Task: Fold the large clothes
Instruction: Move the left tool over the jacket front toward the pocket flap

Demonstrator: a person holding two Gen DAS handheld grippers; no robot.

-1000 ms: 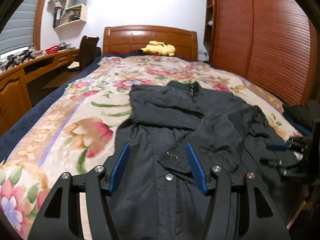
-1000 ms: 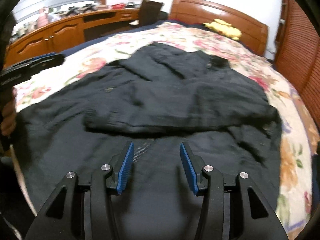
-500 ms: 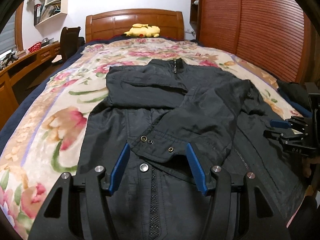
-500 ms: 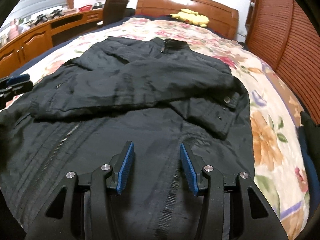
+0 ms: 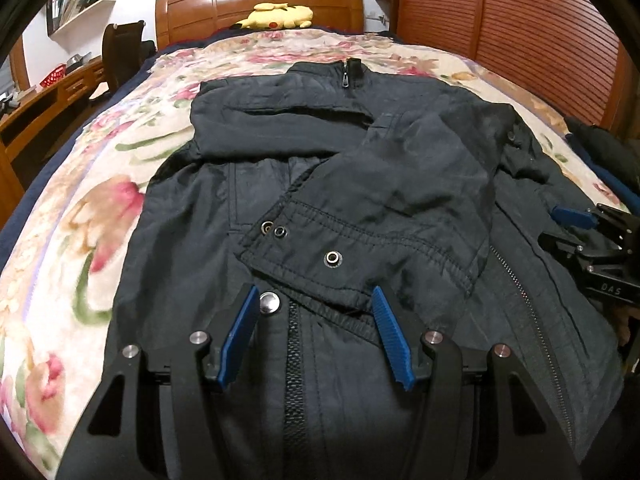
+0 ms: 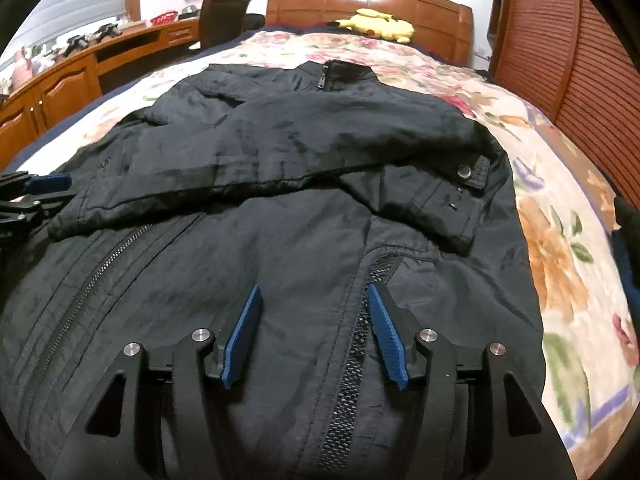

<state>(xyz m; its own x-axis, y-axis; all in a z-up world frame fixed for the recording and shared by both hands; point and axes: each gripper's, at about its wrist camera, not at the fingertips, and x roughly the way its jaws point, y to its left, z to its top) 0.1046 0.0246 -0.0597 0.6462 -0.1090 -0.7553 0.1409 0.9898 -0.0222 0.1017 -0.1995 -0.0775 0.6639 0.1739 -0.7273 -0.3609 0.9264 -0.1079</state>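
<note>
a black jacket [image 5: 352, 184] lies front-up on the flowered bed [image 5: 80, 216], collar at the far end, both sleeves folded across its chest. the left tool [image 5: 316, 332] hovers over the near part of the jacket, its blue pads apart with only cloth below them, grasping nothing. the right tool [image 6: 312, 330] is opening over the near right part, beside a mesh strip, also grasping nothing. a yellow plush [image 5: 280, 16] sits by the headboard, far from both.
</note>
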